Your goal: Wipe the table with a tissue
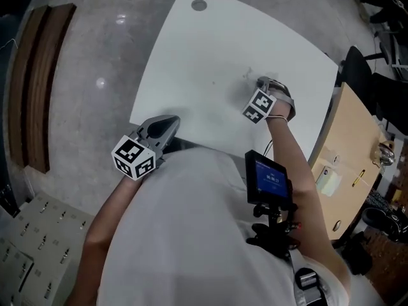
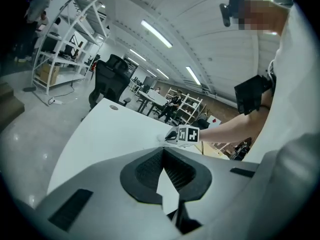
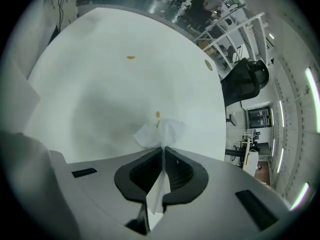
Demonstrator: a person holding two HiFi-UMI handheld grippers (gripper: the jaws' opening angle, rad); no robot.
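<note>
Clamped the jaws of the right gripper [image 3: 162, 149] on a thin, crumpled white paper tissue [image 3: 161, 131], with a loose tuft fanning out past the tips and a strip trailing back between the pads. Brought that tuft low onto the broad white tabletop [image 1: 210, 56], seemingly touching it, well in from the near edge and just short of a small yellowish speck [image 3: 157, 114]. Saw a second such speck [image 3: 130, 57] farther out across the surface. Held the left gripper [image 2: 162, 154] back at the near edge of the table, well apart from the right one, jaws together at the tips with nothing poking out beyond them. Could not name the pale wedge lower in that gap.

Judged the tissue very light, soft and limp, with no stiffness of its own, and quick to tear or bunch under drag. Judged the hold sound: pinched at the gathered middle, with enough paper free in front to meet the surface. Expected best results from gentle downward pressure and slow, flat strokes over the specks, lest the paper rip or slide out from between the pads
</note>
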